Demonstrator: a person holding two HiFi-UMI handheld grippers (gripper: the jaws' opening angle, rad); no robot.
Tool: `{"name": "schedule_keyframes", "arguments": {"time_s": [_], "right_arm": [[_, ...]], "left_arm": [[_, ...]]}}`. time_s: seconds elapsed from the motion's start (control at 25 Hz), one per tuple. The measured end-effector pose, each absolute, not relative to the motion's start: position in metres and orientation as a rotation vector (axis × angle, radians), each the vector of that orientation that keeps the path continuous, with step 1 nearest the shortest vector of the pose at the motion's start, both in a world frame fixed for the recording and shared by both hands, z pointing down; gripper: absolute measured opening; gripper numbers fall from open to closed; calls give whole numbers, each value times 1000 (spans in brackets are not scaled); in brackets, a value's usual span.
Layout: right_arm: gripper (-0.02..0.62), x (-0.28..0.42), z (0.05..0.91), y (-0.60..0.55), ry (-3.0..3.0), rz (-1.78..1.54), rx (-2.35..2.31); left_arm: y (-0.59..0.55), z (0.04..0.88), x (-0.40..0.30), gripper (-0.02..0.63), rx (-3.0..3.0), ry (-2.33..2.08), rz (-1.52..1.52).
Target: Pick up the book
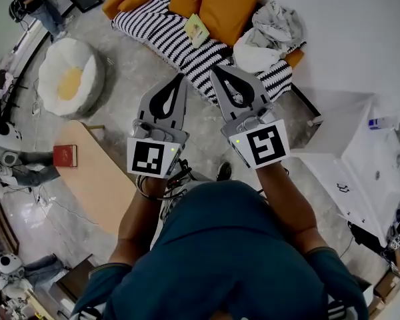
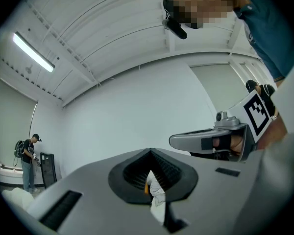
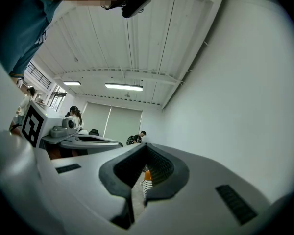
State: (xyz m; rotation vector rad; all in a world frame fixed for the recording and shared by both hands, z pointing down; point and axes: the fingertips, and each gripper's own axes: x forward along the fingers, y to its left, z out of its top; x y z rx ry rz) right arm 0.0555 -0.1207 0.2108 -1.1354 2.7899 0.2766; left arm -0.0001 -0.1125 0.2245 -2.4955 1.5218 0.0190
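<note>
The book, pale green and thin, lies flat on the striped sofa, just beside an orange cushion and well ahead of both your grippers. The left gripper and the right gripper point toward it side by side. Each has its jaws pressed together with nothing between them.

The first risk is that you arrive like that. Shut jaws would only shove the book along the cover or under the cushion, so open one gripper before you get close. The second risk is the soft seat. A jaw pushed under a flat, thin book is likely to sink in and pinch the striped cloth along with the pages, or catch only the top cover so the book fans open as you lift.

A red book also lies on the wooden bench to your left, and the task doesn't say which one is meant. Your aim suggests the one on the sofa, but make sure before you commit.

The sofa cover looks loose and yielding. A heap of pale cloth and a white pillow sit at its right end. The floor is grey polished stone, with a white beanbag to the left and a white table to the right. The walls are white, strip lights run overhead, and a person stands far off.
</note>
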Motion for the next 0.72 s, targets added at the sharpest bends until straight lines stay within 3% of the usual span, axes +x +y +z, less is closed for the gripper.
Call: {"name": "schedule_keyframes", "arguments": {"time_s": [0.72], "right_arm": [[12, 1, 216, -229, 2754, 301, -1272]], "left_arm": [[-224, 226, -58, 2, -2588, 1423, 17]]}}
